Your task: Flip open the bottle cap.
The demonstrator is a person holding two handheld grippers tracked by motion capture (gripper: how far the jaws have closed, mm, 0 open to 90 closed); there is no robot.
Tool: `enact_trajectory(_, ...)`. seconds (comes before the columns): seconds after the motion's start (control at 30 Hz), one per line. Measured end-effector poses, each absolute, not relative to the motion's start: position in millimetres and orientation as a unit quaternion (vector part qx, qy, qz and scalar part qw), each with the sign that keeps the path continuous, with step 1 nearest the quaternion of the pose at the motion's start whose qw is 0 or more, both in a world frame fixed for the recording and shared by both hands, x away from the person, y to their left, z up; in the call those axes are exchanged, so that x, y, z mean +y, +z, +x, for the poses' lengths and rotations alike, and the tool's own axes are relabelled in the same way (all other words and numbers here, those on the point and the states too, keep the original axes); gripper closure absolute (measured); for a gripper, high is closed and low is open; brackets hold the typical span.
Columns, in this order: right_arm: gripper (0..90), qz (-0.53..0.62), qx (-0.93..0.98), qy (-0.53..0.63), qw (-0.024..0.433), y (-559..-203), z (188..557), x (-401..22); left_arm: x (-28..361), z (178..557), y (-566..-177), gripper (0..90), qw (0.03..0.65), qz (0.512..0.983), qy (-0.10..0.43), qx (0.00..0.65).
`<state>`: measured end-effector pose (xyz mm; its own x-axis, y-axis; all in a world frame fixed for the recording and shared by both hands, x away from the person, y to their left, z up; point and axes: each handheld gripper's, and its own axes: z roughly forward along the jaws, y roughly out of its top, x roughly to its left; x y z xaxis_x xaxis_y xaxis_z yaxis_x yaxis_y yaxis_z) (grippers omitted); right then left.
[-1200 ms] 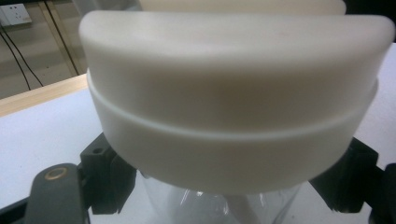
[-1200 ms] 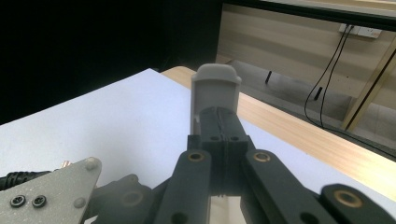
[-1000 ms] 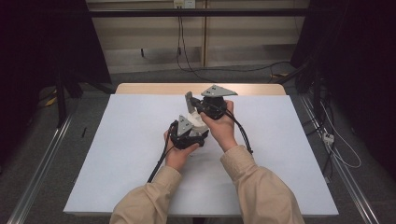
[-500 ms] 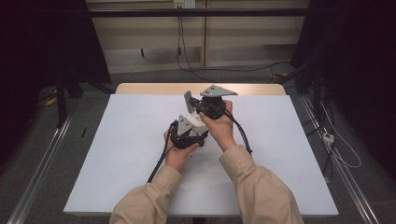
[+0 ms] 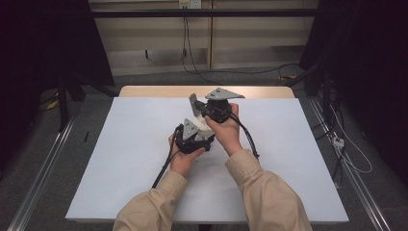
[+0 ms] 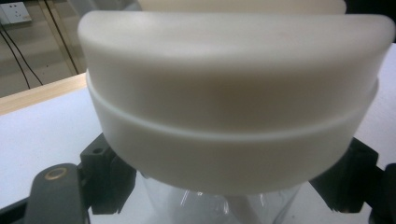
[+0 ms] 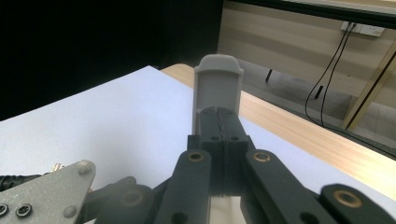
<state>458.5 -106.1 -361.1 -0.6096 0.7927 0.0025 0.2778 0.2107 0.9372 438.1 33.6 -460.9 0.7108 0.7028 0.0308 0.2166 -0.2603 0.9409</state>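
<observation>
A clear jar with a white lid [image 6: 233, 102] is clamped by the left gripper [image 5: 193, 137] above mid-table, the jaws seen at 3 and 9 o'clock of the jar body. The hold should be kept firm and level so the lid stays reachable. The right gripper [image 5: 196, 105], at 1 o'clock of it, is pressed fully closed, nothing between.

White-topped table [image 5: 120, 159], wood edge; grey floor [image 5: 43, 159]; beige wall [image 5: 154, 43]; trailing cables [image 5: 192, 57].

cream lid [image 6: 233, 93], clear jar [image 6: 219, 205], black tongs [image 7: 219, 126]
</observation>
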Motion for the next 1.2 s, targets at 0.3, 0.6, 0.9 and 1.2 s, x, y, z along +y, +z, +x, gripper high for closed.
enact_trajectory(0.3,90.0,0.364,0.737,0.511,0.252,-361.2,459.6,-105.1,33.6,438.3,-461.0,18.6,0.528,0.759,0.230,0.303)
enact_trajectory(0.6,90.0,0.364,0.738,0.509,0.252,-361.2,460.4,-104.3,33.4,438.1,-461.0,18.6,0.527,0.760,0.231,0.302)
enact_trajectory(0.9,90.0,0.364,0.739,0.508,0.250,-361.5,462.1,-103.3,33.5,438.3,-461.0,18.6,0.528,0.759,0.230,0.304)
enact_trajectory(1.2,90.0,0.366,0.738,0.511,0.247,-362.8,464.5,-102.1,34.1,439.2,-461.0,18.6,0.529,0.760,0.228,0.301)
